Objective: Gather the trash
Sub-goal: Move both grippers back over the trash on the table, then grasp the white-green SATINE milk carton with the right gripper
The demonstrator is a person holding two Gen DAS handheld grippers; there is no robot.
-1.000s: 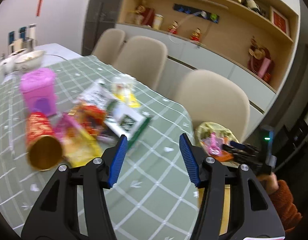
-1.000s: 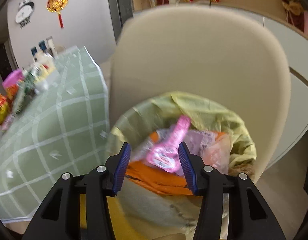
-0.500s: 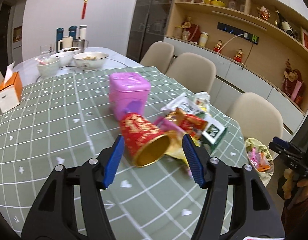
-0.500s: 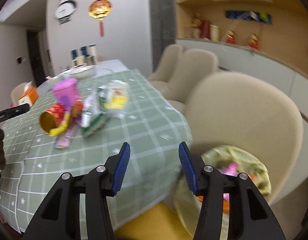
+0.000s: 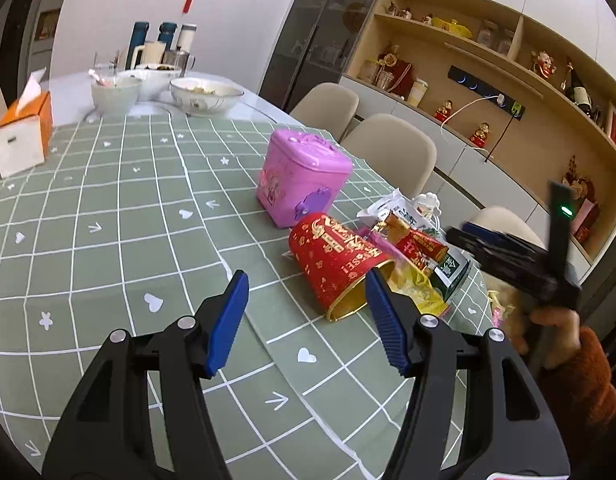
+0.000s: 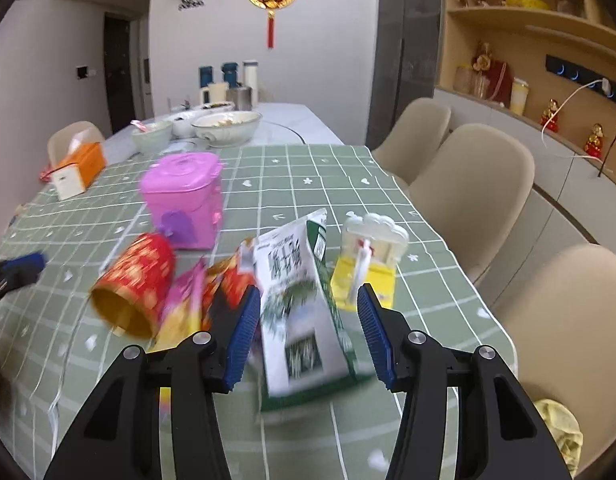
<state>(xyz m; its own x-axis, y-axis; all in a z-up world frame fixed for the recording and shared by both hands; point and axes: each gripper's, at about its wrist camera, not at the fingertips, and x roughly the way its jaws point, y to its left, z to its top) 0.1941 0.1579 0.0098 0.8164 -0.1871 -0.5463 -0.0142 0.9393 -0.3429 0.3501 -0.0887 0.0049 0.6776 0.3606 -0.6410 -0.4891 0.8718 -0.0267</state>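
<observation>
Litter lies in a heap on the green checked tablecloth. A red paper cup lies on its side, mouth toward me, just ahead of my left gripper, which is open and holds nothing. Beside the cup are a red wrapper, a yellow and pink wrapper and a green-white carton. My right gripper hovers open over the carton, apart from it. A yellow-white package stands behind. A pink lidded box is farther back.
An orange tissue box, bowls and flasks stand at the table's far end. Beige chairs line the right side. A yellow trash bag shows low at the right, off the table. Shelves fill the right wall.
Both views have swung from the trash bag by the chair to the litter heap. The right gripper rose from over the bag to over the table. The left jaws stand slightly wider.
</observation>
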